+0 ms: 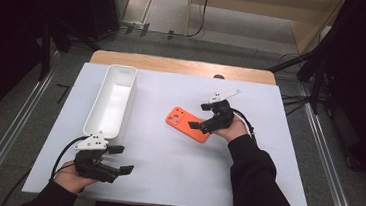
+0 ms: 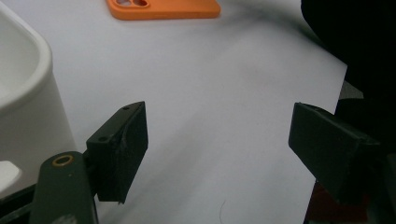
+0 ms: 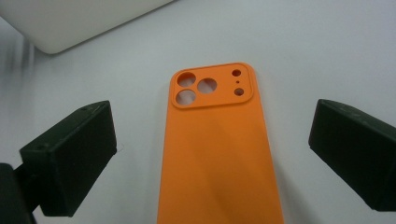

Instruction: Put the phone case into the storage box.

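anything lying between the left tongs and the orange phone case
Nothing: in the high view, bare white table cover runs from the left tongs to the orange phone case. The white bin sits off to the side.

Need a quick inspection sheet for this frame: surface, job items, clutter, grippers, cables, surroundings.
Surface: white sheet over a wooden table, flat.
Job's things: orange phone case lying back up, camera cutouts toward the white bin; bin looks empty.
Clutter: nothing seen.
Grippers: right gripper open, jaws either side of the case, not touching. Left gripper open over bare sheet near the bin's near end.
Cables: one trailing from each gripper; more on the floor beyond the table.
Surroundings: grey floor, metal rails at both sides, dark stands.
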A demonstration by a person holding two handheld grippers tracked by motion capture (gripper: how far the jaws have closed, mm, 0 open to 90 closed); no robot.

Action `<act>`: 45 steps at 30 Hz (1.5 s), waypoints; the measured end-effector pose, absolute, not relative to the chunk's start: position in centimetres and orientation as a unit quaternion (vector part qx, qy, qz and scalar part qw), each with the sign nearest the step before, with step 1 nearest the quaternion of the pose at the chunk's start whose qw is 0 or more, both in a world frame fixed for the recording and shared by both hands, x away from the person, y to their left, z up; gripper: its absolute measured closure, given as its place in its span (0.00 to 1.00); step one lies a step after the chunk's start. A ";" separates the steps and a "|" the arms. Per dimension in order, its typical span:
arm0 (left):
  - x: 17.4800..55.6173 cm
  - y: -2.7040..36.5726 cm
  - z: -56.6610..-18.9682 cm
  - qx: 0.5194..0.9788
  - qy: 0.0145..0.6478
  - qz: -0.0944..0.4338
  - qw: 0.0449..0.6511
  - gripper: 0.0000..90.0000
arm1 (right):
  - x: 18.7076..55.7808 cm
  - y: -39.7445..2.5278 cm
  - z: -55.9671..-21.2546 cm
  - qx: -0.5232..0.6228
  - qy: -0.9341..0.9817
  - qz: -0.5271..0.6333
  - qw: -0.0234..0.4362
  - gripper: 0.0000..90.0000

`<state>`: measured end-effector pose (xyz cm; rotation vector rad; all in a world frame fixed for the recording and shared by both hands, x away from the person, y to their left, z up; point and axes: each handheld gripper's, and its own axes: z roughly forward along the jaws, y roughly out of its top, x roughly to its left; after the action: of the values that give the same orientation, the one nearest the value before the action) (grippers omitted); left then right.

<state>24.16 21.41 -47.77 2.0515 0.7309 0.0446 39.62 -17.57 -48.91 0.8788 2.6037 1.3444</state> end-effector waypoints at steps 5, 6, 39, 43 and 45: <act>24.2 21.4 -47.8 0.834 0.297 0.018 0.464 0.23 | 39.4 -17.4 -49.6 0.291 0.851 0.435 0.044 0.00; 24.3 21.4 -47.8 0.834 0.298 0.017 0.463 0.23 | 39.4 -17.4 -49.7 0.292 0.851 0.434 0.043 0.00; 24.5 21.1 -47.7 0.837 0.289 0.014 0.465 0.23 | 38.6 -16.5 -52.8 0.298 0.869 0.390 0.061 0.00; 24.5 21.1 -47.7 0.838 0.289 0.015 0.463 0.23 | 38.5 -16.2 -52.9 0.299 0.873 0.381 0.066 0.00; 24.5 21.1 -47.7 0.838 0.289 0.015 0.463 0.23 | 38.4 -16.0 -52.9 0.295 0.876 0.374 0.075 0.00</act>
<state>24.49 21.06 -47.74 2.0607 0.7093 0.0374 38.41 -16.02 -52.88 0.8854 2.6289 1.1218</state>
